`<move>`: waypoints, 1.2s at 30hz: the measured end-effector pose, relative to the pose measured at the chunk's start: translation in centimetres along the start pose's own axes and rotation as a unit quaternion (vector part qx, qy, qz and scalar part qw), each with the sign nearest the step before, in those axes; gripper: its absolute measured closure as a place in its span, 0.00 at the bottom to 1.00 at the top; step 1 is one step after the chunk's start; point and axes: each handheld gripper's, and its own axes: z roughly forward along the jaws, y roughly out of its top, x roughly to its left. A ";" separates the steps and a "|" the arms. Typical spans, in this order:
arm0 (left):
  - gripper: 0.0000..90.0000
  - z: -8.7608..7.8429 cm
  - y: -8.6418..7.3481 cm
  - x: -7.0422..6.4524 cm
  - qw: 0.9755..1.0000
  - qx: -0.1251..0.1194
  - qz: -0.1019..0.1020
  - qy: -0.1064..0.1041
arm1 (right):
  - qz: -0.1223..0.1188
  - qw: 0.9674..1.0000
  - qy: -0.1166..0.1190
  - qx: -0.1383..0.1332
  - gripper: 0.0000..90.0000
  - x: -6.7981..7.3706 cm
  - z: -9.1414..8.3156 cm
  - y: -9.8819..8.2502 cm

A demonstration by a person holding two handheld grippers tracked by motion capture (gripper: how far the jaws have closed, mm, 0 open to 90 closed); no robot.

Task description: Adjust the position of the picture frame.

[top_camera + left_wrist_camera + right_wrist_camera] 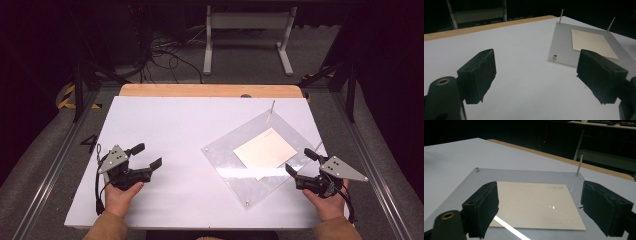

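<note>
A clear acrylic plate (235,165) lies turned at an angle on the right half of the white table top (165,125). A cream card (265,150) rests flat on it. Thin metal pins (270,110) stand at its far corners, and a short stud (554,57) sits at a near corner. My right gripper (300,161) hovers at the plate's right corner, open, jaws wide over the card (534,202) with nothing between them. My left gripper (147,155) is held over the bare left side of the table, open, and points toward the plate (564,47).
A wooden strip (210,90) runs along the table's far edge. Beyond it on the floor stand a white frame (247,30) and loose cables (165,55). Metal rails (50,165) flank the table on both sides.
</note>
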 end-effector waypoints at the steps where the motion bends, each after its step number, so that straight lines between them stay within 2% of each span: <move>1: 0.18 0.4 0.3 -0.2 1.000 0.007 0.003 -0.006 | -0.002 1.000 0.000 0.002 0.17 0.1 -0.2 0.0; 6: 0.19 1.4 1.0 -0.8 1.000 0.018 0.009 -0.017 | -0.007 1.000 0.000 0.006 0.21 0.1 -0.7 -0.1; 9: 0.21 2.2 1.6 -1.1 0.999 0.016 0.011 -0.028 | -0.004 1.000 -0.005 0.006 0.22 -0.1 -1.0 -0.2; 11: 0.22 2.9 2.0 -1.2 0.999 0.015 0.005 -0.051 | -0.001 1.000 -0.005 0.008 0.22 -0.2 -1.1 -0.2; 13: 0.22 3.7 2.2 -1.4 0.997 0.025 0.000 -0.073 | 0.002 1.000 -0.008 0.009 0.22 -0.3 -1.3 -0.3; 14: 0.25 4.4 2.4 -1.6 0.996 0.029 0.008 -0.081 | 0.002 1.000 -0.009 0.011 0.22 -0.3 -1.4 -0.3; 17: 0.28 5.5 2.7 -1.9 0.996 0.032 0.017 -0.076 | 0.002 1.000 -0.011 0.016 0.23 -0.3 -1.8 -0.5; 19: 0.35 6.2 2.9 -2.0 0.995 0.035 0.014 -0.092 | 0.006 1.000 -0.013 0.016 0.24 -0.4 -2.1 -0.5; 23: 0.39 7.6 3.5 -2.5 0.995 0.033 0.025 -0.094 | 0.011 1.000 -0.020 0.016 0.26 -0.6 -2.7 -0.7; 26: 0.42 8.8 4.0 -3.0 0.993 0.045 0.032 -0.105 | 0.015 0.999 -0.026 0.018 0.27 -0.8 -3.1 -0.8; 28: 0.42 9.9 4.3 -3.2 0.991 0.054 0.028 -0.120 | 0.019 0.999 -0.029 0.018 0.29 -0.9 -3.3 -0.8; 30: 0.40 11.3 4.5 -3.4 0.990 0.067 0.014 -0.127 | 0.024 0.999 -0.026 0.020 0.30 -1.0 -3.5 -0.8; 33: 0.41 12.1 4.7 -3.4 0.990 0.072 0.016 -0.123 | 0.025 0.999 -0.024 0.020 0.30 -1.0 -3.6 -0.9; 35: 0.41 12.6 4.7 -3.6 0.991 0.066 0.012 -0.119 | 0.024 0.999 -0.024 0.022 0.31 -1.0 -3.5 -0.9; 36: 0.42 12.8 4.7 -3.6 0.991 0.064 0.017 -0.116 | 0.025 0.999 -0.022 0.024 0.32 -1.0 -3.4 -0.9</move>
